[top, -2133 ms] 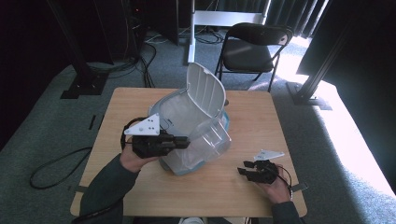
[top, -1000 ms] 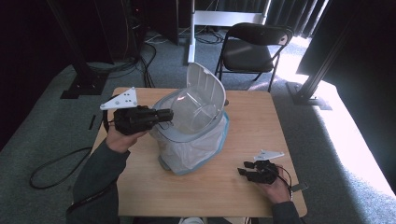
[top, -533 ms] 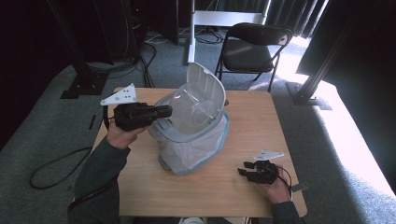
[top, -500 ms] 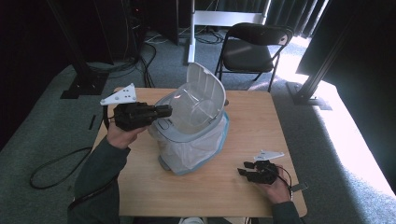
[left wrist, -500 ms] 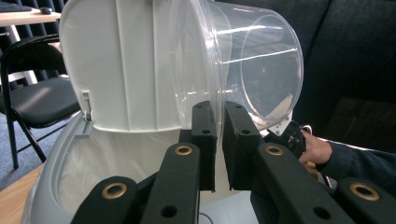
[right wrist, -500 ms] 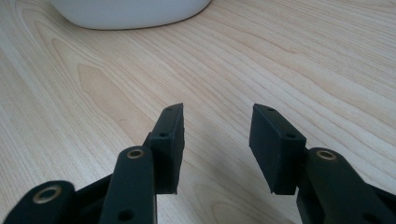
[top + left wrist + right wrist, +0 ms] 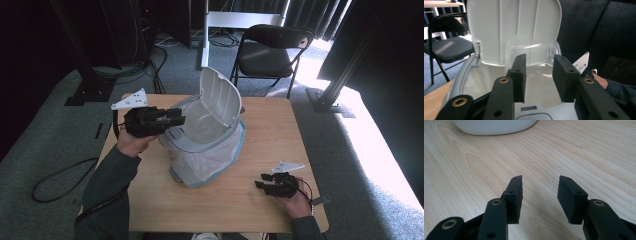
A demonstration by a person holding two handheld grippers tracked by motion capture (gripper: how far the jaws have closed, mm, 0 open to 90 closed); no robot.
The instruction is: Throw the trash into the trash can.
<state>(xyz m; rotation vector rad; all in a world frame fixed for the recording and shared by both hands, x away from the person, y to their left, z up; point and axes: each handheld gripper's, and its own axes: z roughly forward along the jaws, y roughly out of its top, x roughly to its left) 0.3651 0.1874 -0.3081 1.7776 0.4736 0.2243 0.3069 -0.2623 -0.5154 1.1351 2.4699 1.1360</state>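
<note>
The left gripper (image 7: 175, 120), a black two-jaw tool with a grey three-cornered plate on top, sits left of centre in the high view, held level at the front rim of the bin. Its jaws have just been opening and now stand spread; in the left gripper view (image 7: 538, 75) nothing is pinched between the pads, and the pale grey rim of the bin lies just below them at the bottom edge of the frame. Whether the jaw tips touch that rim is hard to tell from these angles.

The white plastic swing-lid bin (image 7: 202, 150) stands upright in the middle of the light wooden table (image 7: 150, 200), lined with a thin translucent white bag (image 7: 210, 160) whose edge folds over the outside of the rim. The bin's curved white lid (image 7: 220, 97) stands raised at the far side, its ribbed underside facing the left gripper and taking up the upper middle of the left gripper view (image 7: 514, 27).

The right gripper (image 7: 260, 184) rests low over the table at the lower right of the high view, well apart from the bin. Its jaws are parted with only bare wood grain between them in the right gripper view (image 7: 539, 195), and the bin's rounded white base shows at that frame's top edge.

A black folding chair (image 7: 272, 50) stands beyond the table at upper centre.
</note>
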